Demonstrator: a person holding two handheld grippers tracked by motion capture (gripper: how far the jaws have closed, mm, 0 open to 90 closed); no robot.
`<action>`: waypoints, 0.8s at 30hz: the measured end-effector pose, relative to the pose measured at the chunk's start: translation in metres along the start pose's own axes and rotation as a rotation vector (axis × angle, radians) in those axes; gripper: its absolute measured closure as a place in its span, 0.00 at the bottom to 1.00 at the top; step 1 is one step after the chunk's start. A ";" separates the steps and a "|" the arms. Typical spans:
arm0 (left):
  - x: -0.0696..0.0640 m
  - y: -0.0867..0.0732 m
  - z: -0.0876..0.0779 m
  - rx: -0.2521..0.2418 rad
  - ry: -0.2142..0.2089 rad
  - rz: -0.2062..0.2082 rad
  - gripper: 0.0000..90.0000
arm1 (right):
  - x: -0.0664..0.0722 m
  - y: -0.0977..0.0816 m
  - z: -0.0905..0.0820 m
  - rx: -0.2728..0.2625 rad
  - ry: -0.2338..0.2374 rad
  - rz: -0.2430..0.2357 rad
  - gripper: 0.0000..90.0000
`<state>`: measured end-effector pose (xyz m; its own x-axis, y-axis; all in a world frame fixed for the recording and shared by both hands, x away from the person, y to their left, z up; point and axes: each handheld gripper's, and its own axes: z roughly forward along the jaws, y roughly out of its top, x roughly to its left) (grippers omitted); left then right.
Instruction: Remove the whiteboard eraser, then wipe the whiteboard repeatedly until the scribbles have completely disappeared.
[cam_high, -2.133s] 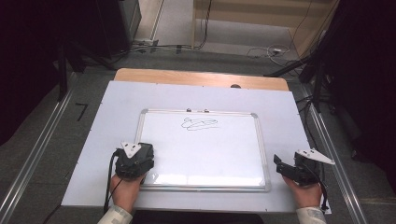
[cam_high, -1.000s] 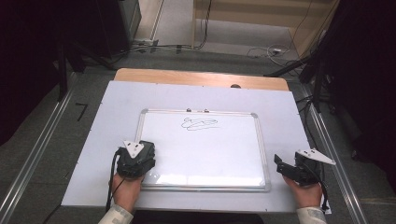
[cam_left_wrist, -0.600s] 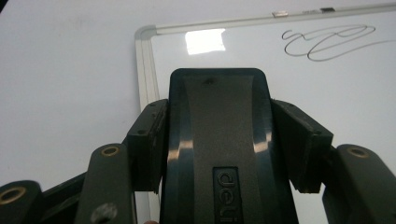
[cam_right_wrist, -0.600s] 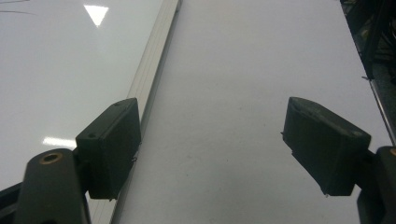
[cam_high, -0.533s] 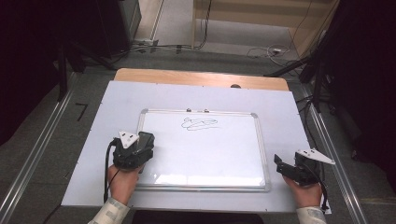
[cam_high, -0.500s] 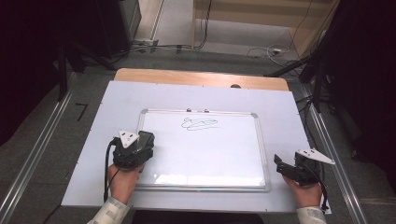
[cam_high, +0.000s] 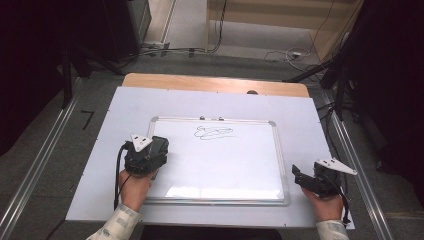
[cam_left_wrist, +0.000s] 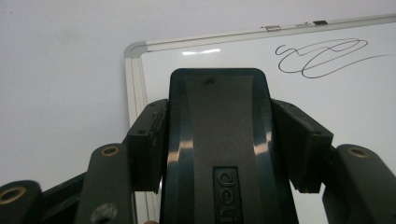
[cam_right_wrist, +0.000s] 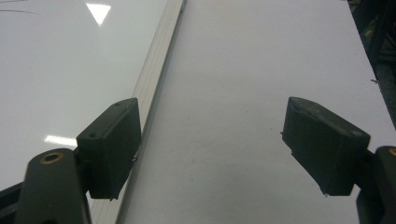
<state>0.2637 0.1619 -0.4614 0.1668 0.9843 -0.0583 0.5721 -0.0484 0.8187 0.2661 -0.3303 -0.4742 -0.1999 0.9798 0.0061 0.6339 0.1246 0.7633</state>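
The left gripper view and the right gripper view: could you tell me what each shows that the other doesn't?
Left gripper view alone: the left gripper shut on a black eraser marked "deli", and a black scribble. Right gripper view alone: the right gripper open with nothing between its jaws, above the white table cover. Both: the whiteboard and its metal frame.

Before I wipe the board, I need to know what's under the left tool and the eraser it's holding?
The left tool, clamped on a black eraser, sits over the whiteboard's left edge, short of the scribble. The surface directly beneath is covered, so any marks there can't be seen.
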 end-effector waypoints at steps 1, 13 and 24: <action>0.000 0.001 0.001 -0.003 -0.001 -0.003 0.46 | 0.000 0.000 0.000 -0.001 -0.001 0.001 0.20; -0.004 0.005 0.006 -0.003 -0.019 -0.007 0.46 | 0.000 0.000 -0.001 -0.001 -0.004 0.005 0.20; -0.010 0.018 0.022 0.013 -0.063 -0.012 0.46 | -0.001 0.000 0.000 0.002 -0.004 0.005 0.20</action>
<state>0.2904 0.1478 -0.4586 0.2101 0.9721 -0.1047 0.5844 -0.0390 0.8105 0.2661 -0.3309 -0.4745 -0.1940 0.9810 0.0077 0.6366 0.1199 0.7618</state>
